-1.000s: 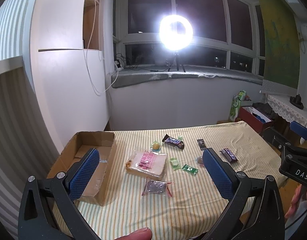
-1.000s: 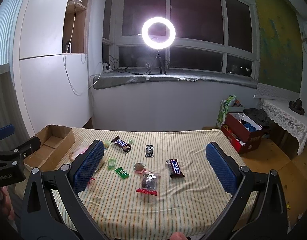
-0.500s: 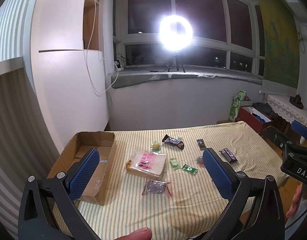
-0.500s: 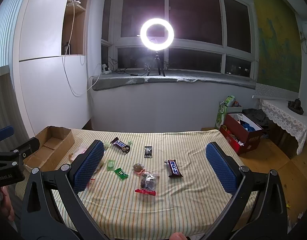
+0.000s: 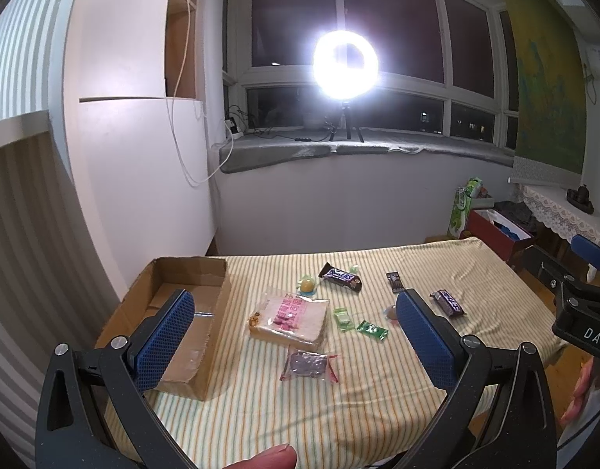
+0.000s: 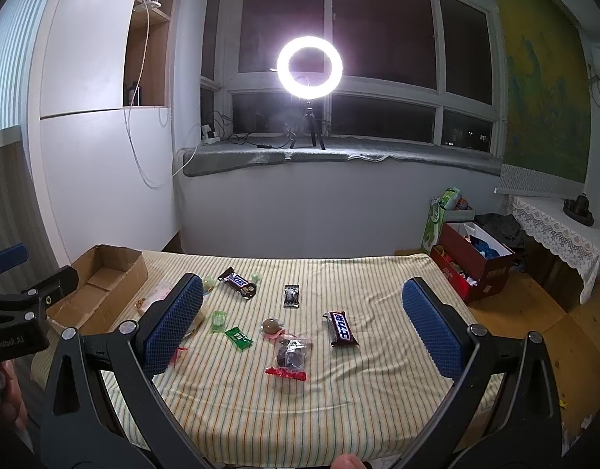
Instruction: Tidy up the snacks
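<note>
Snacks lie scattered on a striped tablecloth (image 5: 378, 398). An open cardboard box (image 5: 190, 277) stands at the left edge. To its right lie a bread packet with a pink label (image 5: 290, 314), a clear bag of dark snacks (image 5: 305, 363), two green candies (image 5: 342, 317), a yellow ball candy (image 5: 307, 285) and two Snickers bars (image 5: 341, 276) (image 5: 448, 301). My left gripper (image 5: 294, 299) hovers open over the near edge, holding nothing. My right gripper (image 6: 303, 285) is open too, above a Snickers bar (image 6: 342, 328) and a red-edged snack bag (image 6: 290, 355).
A bright ring light (image 6: 309, 67) stands on the windowsill behind the table. A white cabinet (image 5: 143, 164) rises at the left. On the floor at the right are a red box (image 6: 475, 269) and a green bag (image 6: 436, 219). A lace-covered side table (image 6: 561, 230) is far right.
</note>
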A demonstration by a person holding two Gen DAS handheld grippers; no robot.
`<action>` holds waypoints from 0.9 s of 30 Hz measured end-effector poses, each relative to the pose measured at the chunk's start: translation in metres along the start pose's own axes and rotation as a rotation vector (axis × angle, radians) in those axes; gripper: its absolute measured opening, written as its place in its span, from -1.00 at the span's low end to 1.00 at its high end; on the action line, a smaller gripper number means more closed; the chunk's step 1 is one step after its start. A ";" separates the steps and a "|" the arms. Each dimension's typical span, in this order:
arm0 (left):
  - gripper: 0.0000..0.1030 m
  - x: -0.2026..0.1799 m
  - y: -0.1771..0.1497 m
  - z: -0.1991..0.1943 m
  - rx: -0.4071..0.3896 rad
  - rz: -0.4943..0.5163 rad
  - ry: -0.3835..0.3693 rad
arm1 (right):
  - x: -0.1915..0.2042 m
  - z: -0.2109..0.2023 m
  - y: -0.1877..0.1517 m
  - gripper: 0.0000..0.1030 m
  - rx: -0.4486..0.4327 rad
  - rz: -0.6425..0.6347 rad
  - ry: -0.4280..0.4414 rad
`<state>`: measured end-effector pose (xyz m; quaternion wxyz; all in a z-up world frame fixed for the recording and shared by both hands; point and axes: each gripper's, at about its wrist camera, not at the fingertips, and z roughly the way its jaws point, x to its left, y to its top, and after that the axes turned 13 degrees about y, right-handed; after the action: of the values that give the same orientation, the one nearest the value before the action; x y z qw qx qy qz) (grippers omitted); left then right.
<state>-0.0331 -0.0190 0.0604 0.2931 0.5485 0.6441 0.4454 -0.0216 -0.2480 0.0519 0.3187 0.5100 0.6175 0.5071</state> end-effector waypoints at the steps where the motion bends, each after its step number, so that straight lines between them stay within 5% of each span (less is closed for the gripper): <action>1: 0.99 0.000 0.000 0.000 0.001 0.000 0.000 | 0.000 0.000 0.000 1.00 -0.002 0.003 0.002; 20: 0.99 -0.007 -0.007 0.016 0.036 0.025 0.007 | 0.000 0.023 -0.015 1.00 0.152 -0.050 -0.009; 27: 0.99 -0.007 -0.039 0.056 0.166 -0.003 -0.031 | -0.013 0.051 -0.046 1.00 0.234 -0.035 0.000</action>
<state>0.0000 -0.0111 0.0006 0.2573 0.5769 0.6749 0.3814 0.0142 -0.2430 -0.0081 0.2656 0.5329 0.6812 0.4260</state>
